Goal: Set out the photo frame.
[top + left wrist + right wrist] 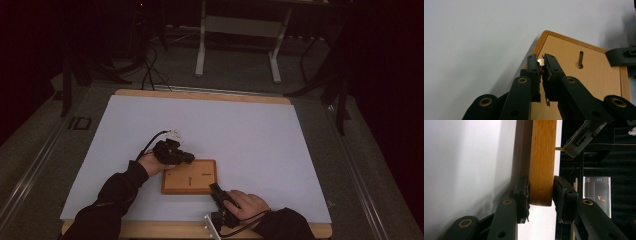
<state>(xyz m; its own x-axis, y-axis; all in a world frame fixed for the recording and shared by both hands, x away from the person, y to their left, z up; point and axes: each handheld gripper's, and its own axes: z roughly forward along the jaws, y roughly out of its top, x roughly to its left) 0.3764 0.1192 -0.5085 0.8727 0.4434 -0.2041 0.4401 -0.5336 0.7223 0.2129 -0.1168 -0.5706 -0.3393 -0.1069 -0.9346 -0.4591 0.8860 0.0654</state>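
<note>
On the white table cover (pixel 250 130), near the person's edge, lies a wooden board (pixel 190 176) with a peg (pixel 580 59). The right gripper (pixel 541 192) clamps the board's edge; the left gripper (pixel 541 65) is nearly closed on a small round pin (pixel 540 61). The board looks stiff, solid and light; its edges give a safe hold. The room behind is dark, with a desk frame (pixel 240 35).

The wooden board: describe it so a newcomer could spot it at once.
On the pale sheet covering the table, look near the person's edge, between the two hands. The wooden board lies flat there, a small orange-brown rectangle with a raised rim and a thin peg standing in its middle. It is the only wood-coloured object on the sheet.
</note>
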